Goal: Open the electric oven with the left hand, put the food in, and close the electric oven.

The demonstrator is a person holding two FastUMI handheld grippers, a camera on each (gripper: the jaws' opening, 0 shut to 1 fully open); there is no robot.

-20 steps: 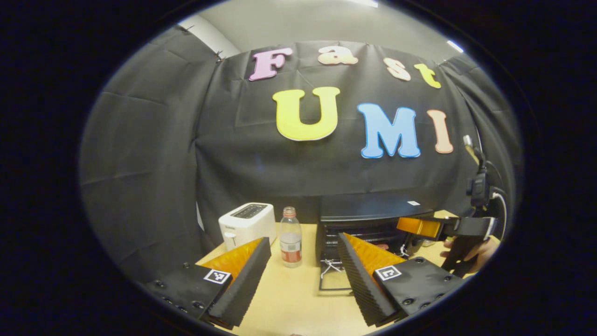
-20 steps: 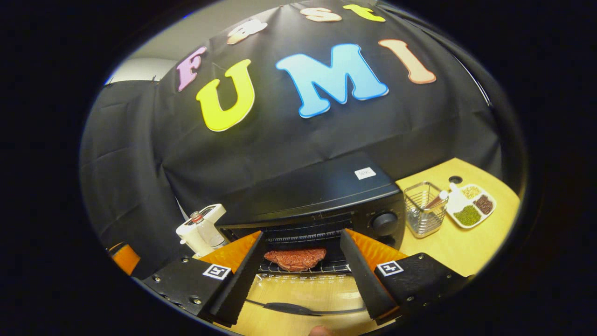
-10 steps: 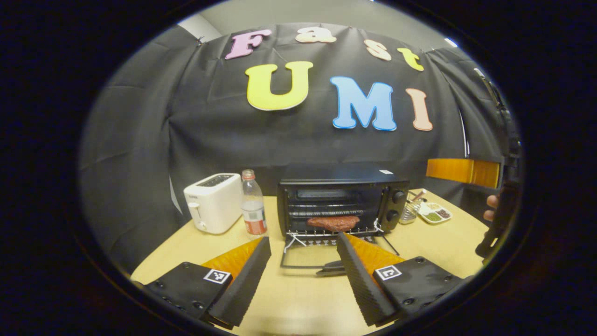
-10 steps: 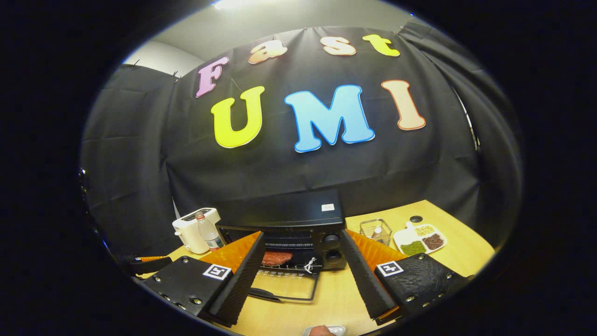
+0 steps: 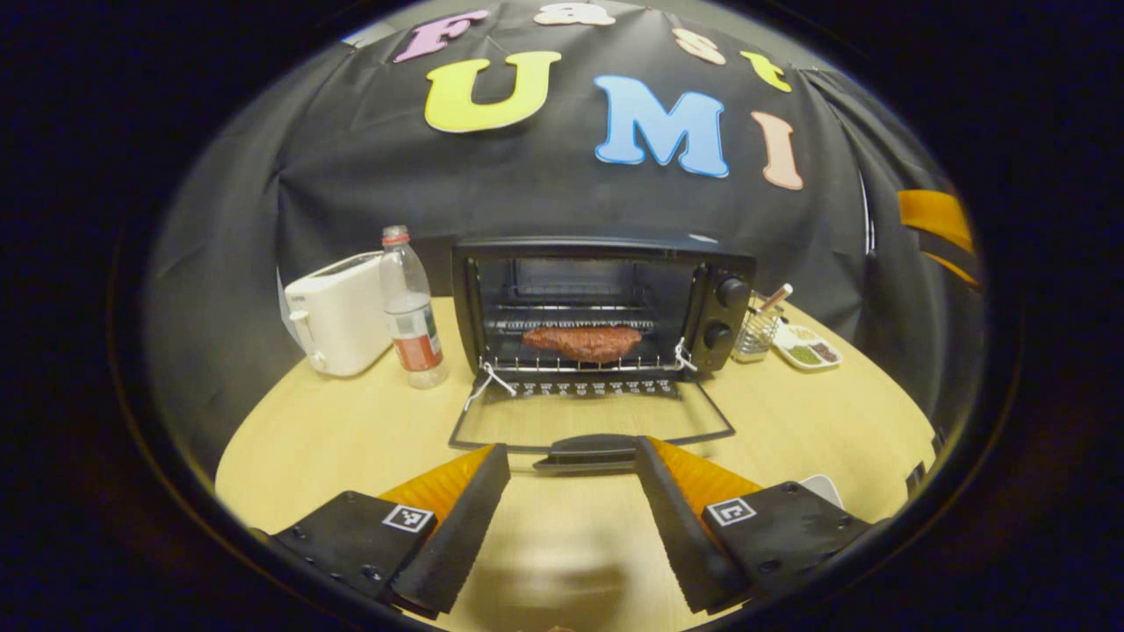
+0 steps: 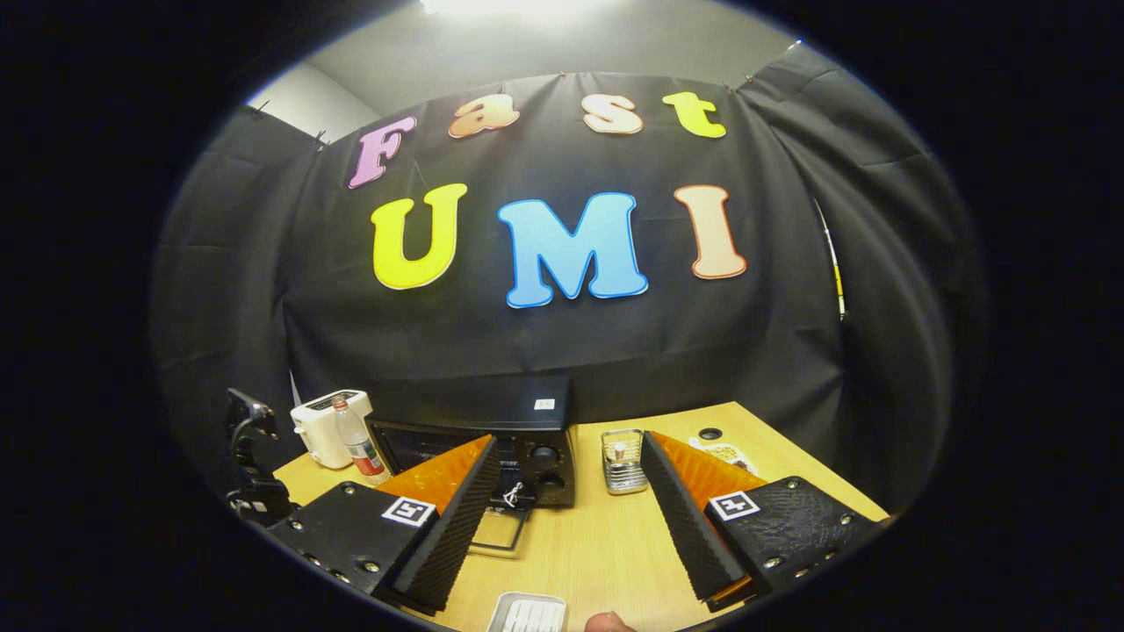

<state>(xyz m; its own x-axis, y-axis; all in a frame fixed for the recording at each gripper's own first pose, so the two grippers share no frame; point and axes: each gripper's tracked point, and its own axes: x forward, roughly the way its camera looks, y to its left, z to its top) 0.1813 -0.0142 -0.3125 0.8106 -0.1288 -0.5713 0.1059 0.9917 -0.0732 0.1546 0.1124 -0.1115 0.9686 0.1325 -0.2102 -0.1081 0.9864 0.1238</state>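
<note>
The black electric oven [image 5: 720, 263] stands open at the back of the table, its glass door [image 5: 588, 420] folded flat. A reddish-brown piece of meat [image 5: 584, 341] lies on the wire rack inside. My left gripper [image 5: 571, 458] is open and low over the table, just in front of the door handle [image 5: 587, 450], holding nothing. Part of the right gripper [image 5: 935, 224] shows high at the right edge. In the right gripper view, the right gripper [image 6: 569, 448] is open and empty, well back from the oven [image 6: 536, 412]. The left gripper [image 6: 250, 465] shows at far left.
A white toaster [image 5: 338, 312] and a clear bottle [image 5: 411, 307] stand left of the oven. A wire basket [image 5: 757, 332] and a divided dish of spices [image 5: 808, 349] sit to its right. A white tray [image 6: 527, 613] lies at the table's near edge.
My left gripper swung to face the oven front and dropped low before the door handle. The right gripper pulled back and up from the oven mouth, leaving the meat on the rack.
</note>
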